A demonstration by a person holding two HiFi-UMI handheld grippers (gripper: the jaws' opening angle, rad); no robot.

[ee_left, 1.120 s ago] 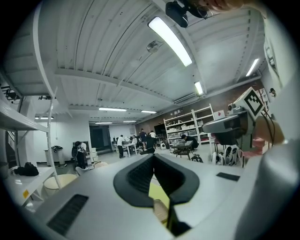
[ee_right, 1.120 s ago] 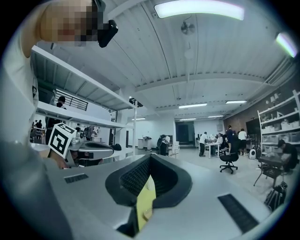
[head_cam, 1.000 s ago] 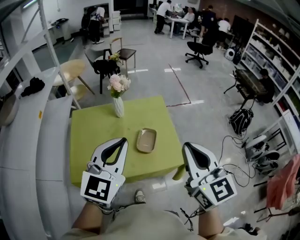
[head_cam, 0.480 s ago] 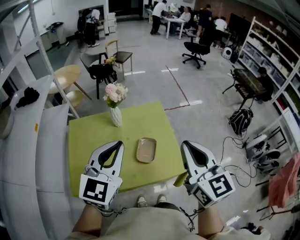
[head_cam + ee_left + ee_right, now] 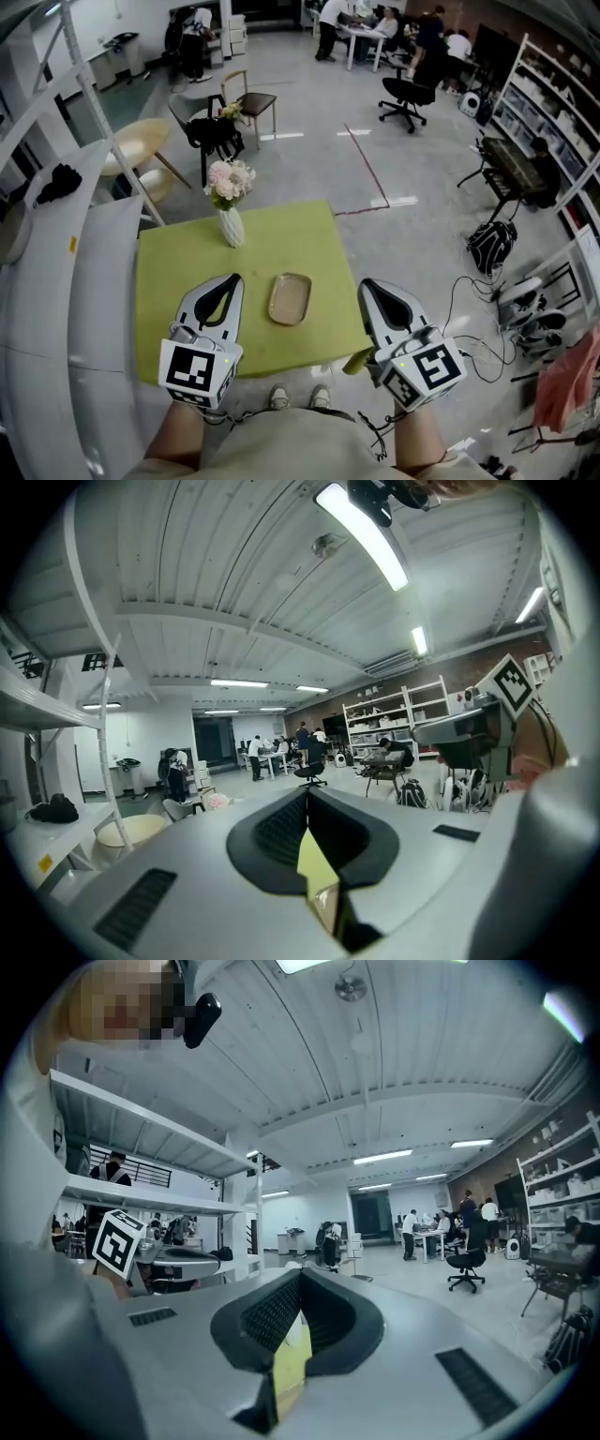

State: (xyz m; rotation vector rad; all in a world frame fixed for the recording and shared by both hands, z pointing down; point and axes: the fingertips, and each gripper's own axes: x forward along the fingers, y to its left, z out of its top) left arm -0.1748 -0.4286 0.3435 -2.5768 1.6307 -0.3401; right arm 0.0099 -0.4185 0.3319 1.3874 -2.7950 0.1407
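We hold the left gripper (image 5: 230,286) clenched: in the left gripper view its two jaws meet at the tips with nothing pinched between them, and only a sliver of green shows through the gap lower down. The right gripper (image 5: 373,291) is just the same (the right gripper view shows its dark pads closed tip to tip, empty). Both hover over the near edge of the green table (image 5: 178,267), the left one above its near left part, the right one above its near right corner.

The tan tray (image 5: 289,299) lies flat on the table between the two grippers, and neither touches it. Farther off, a white vase (image 5: 231,228) of pink flowers stands upright toward the far left of the table. Beyond the table we see a wooden chair (image 5: 249,101) on the grey floor, a black office chair (image 5: 405,92), and shelving (image 5: 553,103) along the right wall.
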